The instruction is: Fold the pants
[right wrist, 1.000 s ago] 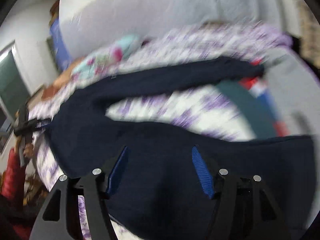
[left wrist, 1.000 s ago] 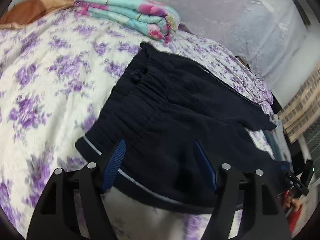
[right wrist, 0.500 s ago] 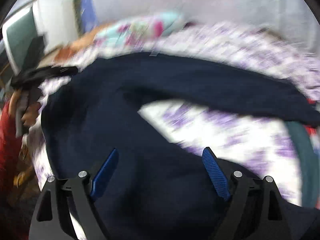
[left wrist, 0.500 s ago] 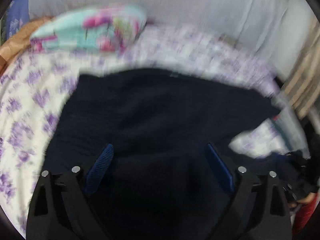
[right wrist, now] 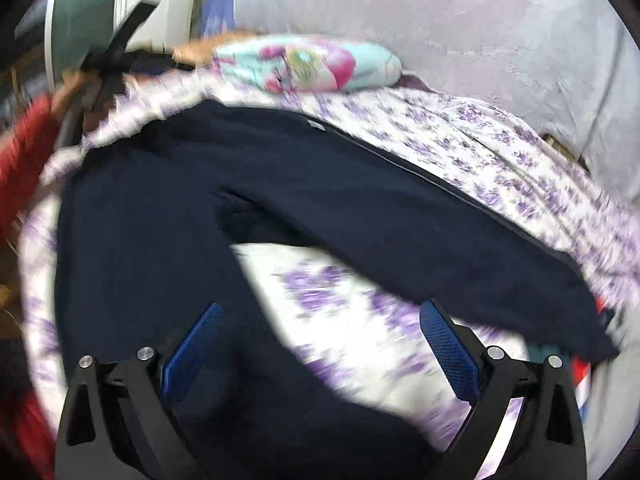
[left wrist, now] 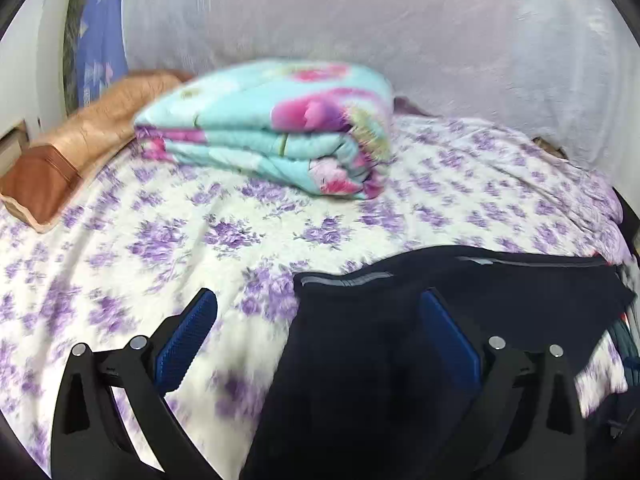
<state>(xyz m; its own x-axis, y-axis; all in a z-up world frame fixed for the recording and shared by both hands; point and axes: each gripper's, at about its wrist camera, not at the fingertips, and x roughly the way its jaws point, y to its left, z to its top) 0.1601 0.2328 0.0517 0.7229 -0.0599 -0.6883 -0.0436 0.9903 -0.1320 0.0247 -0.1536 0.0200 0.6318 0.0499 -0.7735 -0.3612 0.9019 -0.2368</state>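
Bedsheet (left wrist: 168, 232) with purple flowers carries navy pants (right wrist: 168, 208) and folded quilt (left wrist: 280, 132); both jaws released.

- The left gripper (left wrist: 318, 334) has matte black angular fingers, with triangular cut-outs in the outer struts.
- Its pads (left wrist: 188, 338) are blue and finely ribbed; round silver screws sit just behind each pad.
- The right gripper (right wrist: 320, 344) shows the same black frame, blue textured pads (right wrist: 448, 350) and silver screws.
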